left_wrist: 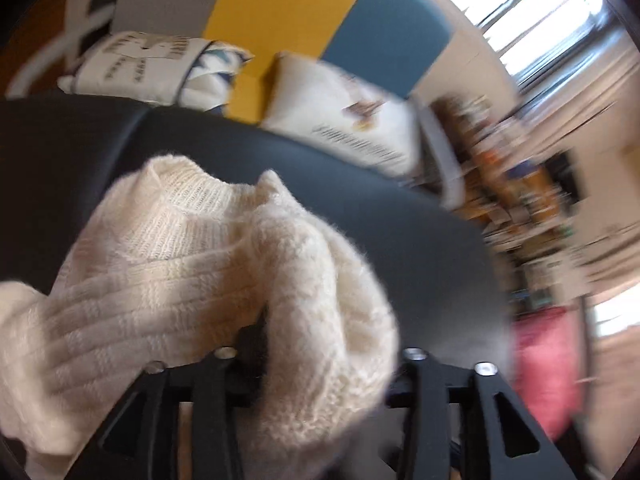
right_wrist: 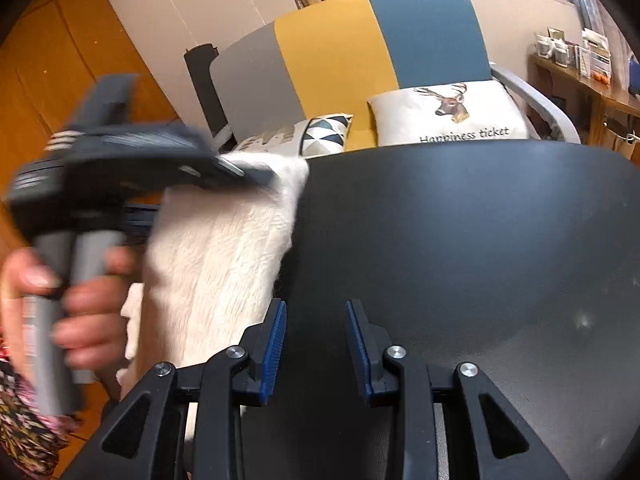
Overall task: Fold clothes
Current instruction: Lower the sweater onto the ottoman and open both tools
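The left tongs (right_wrist: 256, 178) clamped the soft, floppy cream knitted sweater (left_wrist: 224, 280) near the black table's (right_wrist: 460, 240) left edge; the right tongs (right_wrist: 316, 344) stood apart, empty.

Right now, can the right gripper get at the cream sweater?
Probably yes: the right gripper is open and empty, and the cream sweater hangs just to its left from the left gripper, with nothing between.

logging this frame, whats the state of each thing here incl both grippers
cream sweater: bunched, lifted over the table, draped across the left gripper
left gripper: gripping the sweater's upper edge; jaws hidden by the knit
right gripper: jaws open, holding nothing
black table: bare under the right gripper
deer cushion: upright on the sofa
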The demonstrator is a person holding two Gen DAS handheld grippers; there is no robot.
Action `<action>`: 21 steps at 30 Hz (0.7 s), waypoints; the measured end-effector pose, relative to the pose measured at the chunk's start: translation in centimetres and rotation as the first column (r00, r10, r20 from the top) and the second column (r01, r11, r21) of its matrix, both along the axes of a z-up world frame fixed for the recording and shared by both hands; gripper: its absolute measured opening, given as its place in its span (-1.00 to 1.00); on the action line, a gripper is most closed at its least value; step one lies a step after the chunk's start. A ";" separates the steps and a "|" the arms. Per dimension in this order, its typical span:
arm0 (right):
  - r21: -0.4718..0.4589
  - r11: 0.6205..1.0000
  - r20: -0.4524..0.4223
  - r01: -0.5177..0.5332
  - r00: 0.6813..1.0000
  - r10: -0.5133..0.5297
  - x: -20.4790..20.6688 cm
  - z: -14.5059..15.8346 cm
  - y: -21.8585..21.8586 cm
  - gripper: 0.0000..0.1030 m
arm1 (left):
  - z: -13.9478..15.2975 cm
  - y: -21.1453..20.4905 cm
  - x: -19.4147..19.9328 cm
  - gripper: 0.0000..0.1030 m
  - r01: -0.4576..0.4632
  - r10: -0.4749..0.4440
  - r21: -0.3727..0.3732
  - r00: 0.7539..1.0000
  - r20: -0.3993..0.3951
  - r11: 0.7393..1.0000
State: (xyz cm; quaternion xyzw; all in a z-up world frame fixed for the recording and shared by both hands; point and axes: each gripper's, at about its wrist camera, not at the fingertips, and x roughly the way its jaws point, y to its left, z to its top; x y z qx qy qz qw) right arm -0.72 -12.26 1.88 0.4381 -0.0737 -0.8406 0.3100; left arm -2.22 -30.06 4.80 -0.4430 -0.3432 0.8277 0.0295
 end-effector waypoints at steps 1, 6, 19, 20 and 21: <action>0.006 1.000 -0.011 -0.002 1.000 0.003 -0.1 0.3 -0.1 -0.40 | 1.1 -1.3 1.4 0.33 -0.001 0.004 0.058 0.999 -0.049 0.998; 0.019 0.997 -0.064 -0.080 0.995 0.081 1.0 1.9 -3.2 -0.40 | 3.5 -8.2 7.8 0.56 -0.144 0.152 0.058 0.976 -0.156 0.988; 0.302 0.902 -0.054 -0.310 0.939 0.341 4.8 0.9 -15.9 -0.28 | -8.8 -14.7 14.7 0.56 -0.280 0.355 -0.396 0.926 0.130 0.875; 0.318 0.894 -0.053 -0.314 0.936 0.348 4.6 0.7 -16.8 -0.28 | -9.5 -14.9 15.1 0.56 -0.285 0.358 -0.378 0.924 0.138 0.881; 0.333 0.883 -0.055 -0.331 0.928 0.368 4.7 0.6 -17.7 -0.28 | -10.1 -15.1 15.5 0.56 -0.295 0.365 -0.363 0.920 0.141 0.884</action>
